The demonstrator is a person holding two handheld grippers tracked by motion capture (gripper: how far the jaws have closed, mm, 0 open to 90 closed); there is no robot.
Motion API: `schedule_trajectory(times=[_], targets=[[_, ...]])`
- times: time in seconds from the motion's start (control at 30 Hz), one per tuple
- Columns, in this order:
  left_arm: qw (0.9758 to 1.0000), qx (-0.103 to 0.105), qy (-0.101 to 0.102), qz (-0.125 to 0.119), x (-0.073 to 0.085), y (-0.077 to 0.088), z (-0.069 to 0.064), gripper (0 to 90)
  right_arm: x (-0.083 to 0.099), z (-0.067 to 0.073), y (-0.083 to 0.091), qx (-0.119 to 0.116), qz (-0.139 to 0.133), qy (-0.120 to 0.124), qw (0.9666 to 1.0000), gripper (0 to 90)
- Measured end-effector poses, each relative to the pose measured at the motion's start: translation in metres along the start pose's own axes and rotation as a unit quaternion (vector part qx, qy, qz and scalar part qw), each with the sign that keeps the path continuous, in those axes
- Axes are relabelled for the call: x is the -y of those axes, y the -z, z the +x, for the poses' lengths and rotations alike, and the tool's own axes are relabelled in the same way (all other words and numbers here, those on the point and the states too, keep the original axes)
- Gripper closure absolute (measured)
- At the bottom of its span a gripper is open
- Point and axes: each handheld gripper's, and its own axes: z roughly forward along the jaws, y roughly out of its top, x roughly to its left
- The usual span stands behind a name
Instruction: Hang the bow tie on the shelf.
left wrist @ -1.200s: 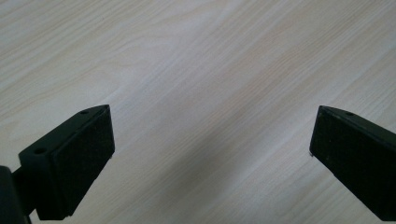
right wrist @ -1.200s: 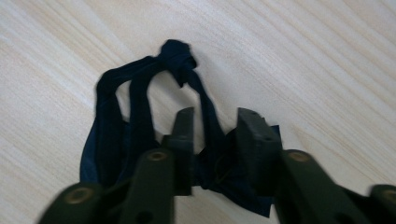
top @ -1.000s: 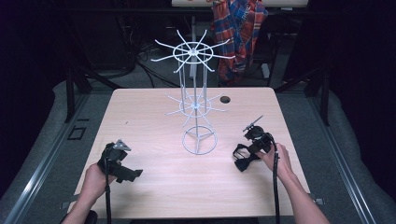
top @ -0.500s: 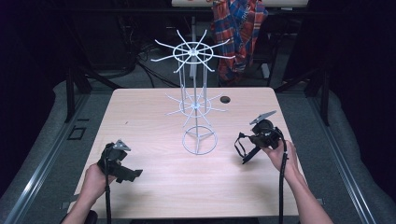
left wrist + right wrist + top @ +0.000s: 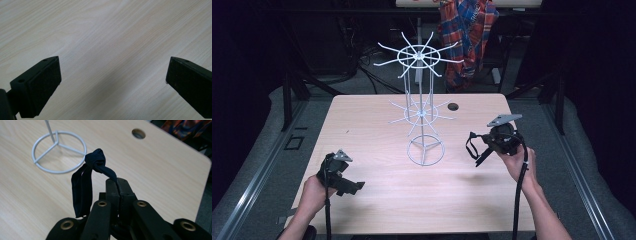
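Note:
A white wire rack (image 5: 419, 107) with spoked arms stands on a ring base (image 5: 59, 152) in the middle of the wooden table (image 5: 377, 125). To its right, my right gripper (image 5: 478, 154) is held above the table, shut on a dark blue knotted fabric loop (image 5: 86, 183); the loop (image 5: 472, 145) hangs from the jaws. At the table's front left, my left gripper (image 5: 354, 186) sits low over the bare wood. Its jaws stand wide open with nothing between them (image 5: 112, 77).
A round cable hole (image 5: 453, 106) is in the table behind the rack, also seen as the hole (image 5: 138, 133) in the right gripper view. A plaid shirt (image 5: 467, 30) hangs behind the table. Dark floor surrounds the table.
My right gripper has risen off the table and moved right and back, carrying the fabric loop. The left gripper has stayed put.

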Motion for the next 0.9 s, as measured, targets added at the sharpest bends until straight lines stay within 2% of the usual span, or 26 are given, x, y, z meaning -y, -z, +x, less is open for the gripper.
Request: schedule_trajectory(times=[0.13,0.63,0.9], targets=[[1.0000,0.003,-0.002,0.001,-0.001,0.000,-0.001,0.0,-0.004,0.001,0.007,0.004,-0.021,0.004,0.9998,88.9],[1.0000,0.001,-0.002,0.001,-0.001,0.000,-0.001,0.0,-0.011,0.007,0.013,-0.003,-0.025,0.012,0.9996,88.9],[1.0000,0.001,-0.003,-0.002,-0.001,0.000,-0.002,0.0,-0.017,0.011,0.016,-0.008,-0.043,0.008,0.9990,88.9]])
